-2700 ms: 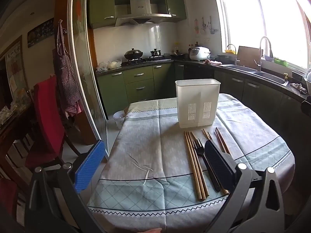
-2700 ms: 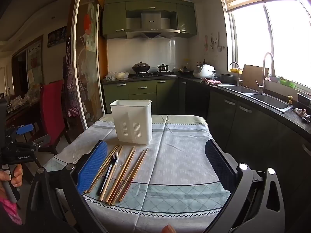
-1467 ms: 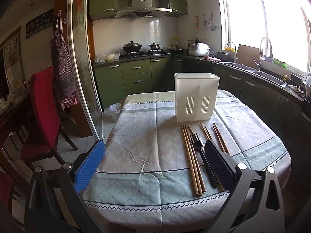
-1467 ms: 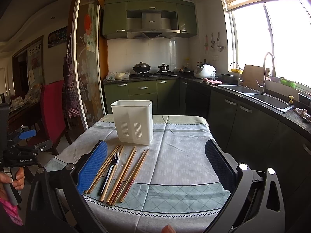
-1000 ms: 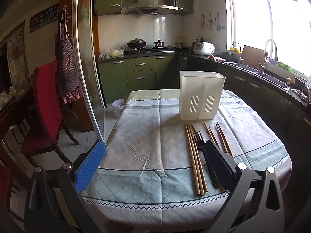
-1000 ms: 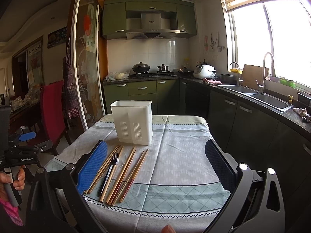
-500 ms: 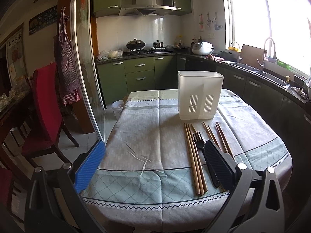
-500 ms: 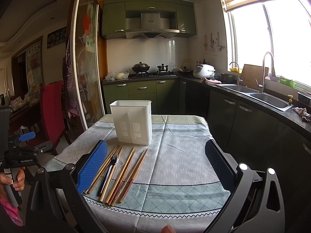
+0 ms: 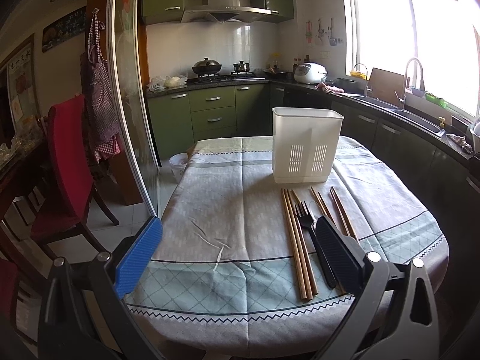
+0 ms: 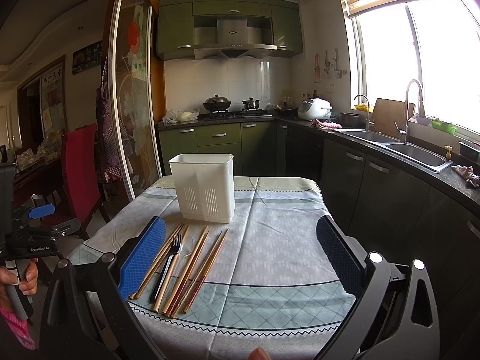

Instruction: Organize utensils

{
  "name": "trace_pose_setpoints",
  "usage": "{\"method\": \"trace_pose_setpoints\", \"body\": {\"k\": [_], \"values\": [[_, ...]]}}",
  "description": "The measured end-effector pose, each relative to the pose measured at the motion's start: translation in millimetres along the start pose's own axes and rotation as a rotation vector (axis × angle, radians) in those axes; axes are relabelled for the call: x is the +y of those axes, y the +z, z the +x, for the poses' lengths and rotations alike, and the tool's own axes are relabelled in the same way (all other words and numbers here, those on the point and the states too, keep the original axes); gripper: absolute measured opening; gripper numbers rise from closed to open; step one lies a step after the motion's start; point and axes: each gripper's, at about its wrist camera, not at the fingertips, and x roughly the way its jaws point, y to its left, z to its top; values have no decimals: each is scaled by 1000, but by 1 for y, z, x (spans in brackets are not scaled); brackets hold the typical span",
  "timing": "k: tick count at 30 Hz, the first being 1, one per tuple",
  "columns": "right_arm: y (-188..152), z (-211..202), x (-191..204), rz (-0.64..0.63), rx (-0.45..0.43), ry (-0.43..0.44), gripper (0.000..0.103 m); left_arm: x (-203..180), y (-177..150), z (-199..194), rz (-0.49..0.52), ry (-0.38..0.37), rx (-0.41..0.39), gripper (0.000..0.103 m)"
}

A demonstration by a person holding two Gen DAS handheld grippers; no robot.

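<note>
Left gripper [image 9: 237, 255] and right gripper [image 10: 240, 252] both spread wide, empty, off the surface [image 10: 279, 240]; chopsticks [image 10: 192, 267] and black fork [image 10: 168, 265] lie flat just before the white caddy [image 10: 204, 192].

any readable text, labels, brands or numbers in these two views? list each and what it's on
"GenRobot.AI": on the left gripper, seen in the right wrist view.
Range hood: a small badge, too small to read.
Dark wall plaque: digits, too blurred to read.
Framed poster: large brush characters, not legible enough to quote.
</note>
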Motion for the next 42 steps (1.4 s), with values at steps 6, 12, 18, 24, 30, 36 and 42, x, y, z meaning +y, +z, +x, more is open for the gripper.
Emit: {"method": "trace_pose_setpoints", "body": {"k": [6,12,18,24,30,36,42], "values": [[-3,6,-2,3,13,1,99,-1,0,3,2,-8,10,97],[-7,22,-10,29,62,7,99,-7,4,16,9,-25,50,97],[0,62,-18,-37,208,-34,99,-15,18,51,-25,-81,192,97],[6,114,-38,-29,417,26,99,-33,31,96,-81,-211,400,97],[1,150,-65,45,596,55,99,-69,30,131,-38,-260,552,97],[3,153,-88,100,636,55,99,-92,33,157,-6,-254,673,80],[-6,158,-94,115,677,69,99,-99,23,184,-35,-247,793,64]]}}
